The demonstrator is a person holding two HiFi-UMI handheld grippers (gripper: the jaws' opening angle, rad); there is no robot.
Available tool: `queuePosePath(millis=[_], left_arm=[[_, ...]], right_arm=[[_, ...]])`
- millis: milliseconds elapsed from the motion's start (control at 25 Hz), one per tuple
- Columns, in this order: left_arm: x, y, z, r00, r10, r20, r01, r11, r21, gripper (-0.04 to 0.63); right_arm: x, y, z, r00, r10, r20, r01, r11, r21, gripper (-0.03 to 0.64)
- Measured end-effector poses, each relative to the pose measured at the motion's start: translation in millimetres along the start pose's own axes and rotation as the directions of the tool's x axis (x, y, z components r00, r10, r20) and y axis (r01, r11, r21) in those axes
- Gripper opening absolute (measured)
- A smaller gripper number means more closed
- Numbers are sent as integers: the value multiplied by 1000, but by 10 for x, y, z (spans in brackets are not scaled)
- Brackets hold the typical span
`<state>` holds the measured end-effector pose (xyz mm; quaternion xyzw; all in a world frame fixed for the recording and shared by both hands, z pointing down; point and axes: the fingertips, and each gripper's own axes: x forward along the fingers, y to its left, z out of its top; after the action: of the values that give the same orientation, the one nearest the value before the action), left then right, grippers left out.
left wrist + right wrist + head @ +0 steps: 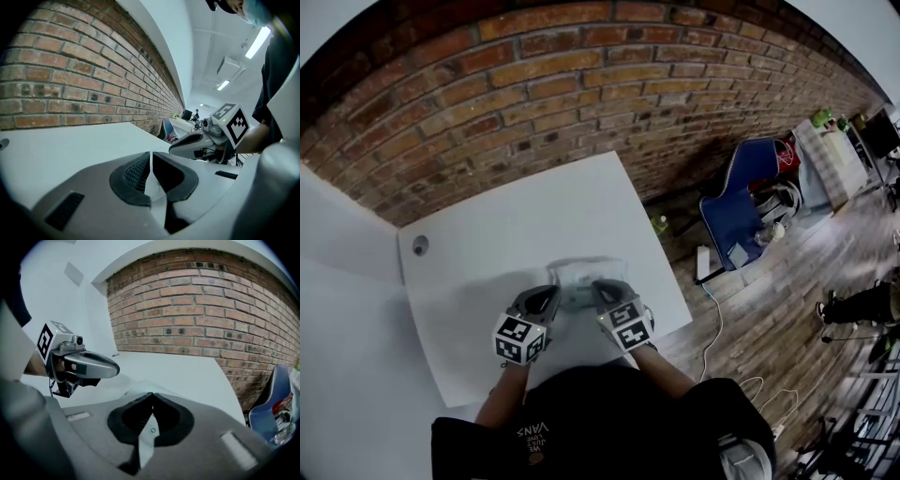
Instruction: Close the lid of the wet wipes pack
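1. Worktop [487, 234]: one, white. It carries only the pack, plus one cable port [420, 246] near its far left corner.
2. Wet wipes pack [581, 277]: one, white, lying flat near the front edge, between the two gripper noses and touching or just beside both.
3. Left hand-held gripper [551, 295]: one of two, clenched tip to tip at the pack's left end. Can't tell if it nips any wrapper.
4. Right hand-held gripper [602, 289]: the second, also clenched tip to tip over the pack's right end. The pack's white top and a small green mark [153, 431] show under the jaws, with nothing seen held.
5. Progress: the lid is too small to read from the head view, and neither gripper view shows it. My guess is the closing press is in hand or just finished. What's left is to confirm the lid sits flush, then back off.
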<state>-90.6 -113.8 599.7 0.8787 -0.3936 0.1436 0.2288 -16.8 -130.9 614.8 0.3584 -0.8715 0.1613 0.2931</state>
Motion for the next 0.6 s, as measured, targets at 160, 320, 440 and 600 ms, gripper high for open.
queuePosePath(millis=[160, 320, 440, 600], left_arm=[[-45, -7, 43, 1000, 5, 12, -5, 1000, 1, 29], [-95, -13, 96, 1000, 11, 28, -11, 1000, 4, 29], [-118, -41, 149, 999, 10, 36, -11, 1000, 11, 29], [-150, -75, 203, 999, 10, 48, -11, 1000, 15, 29]], right_arm=[[-64, -15, 48, 1000, -12, 17, 12, 1000, 5, -2], [-142, -28, 94, 999, -27, 35, 27, 1000, 10, -2], [-201, -40, 131, 998, -35, 46, 34, 999, 14, -2], [-273, -50, 188, 997, -40, 68, 38, 999, 21, -2]])
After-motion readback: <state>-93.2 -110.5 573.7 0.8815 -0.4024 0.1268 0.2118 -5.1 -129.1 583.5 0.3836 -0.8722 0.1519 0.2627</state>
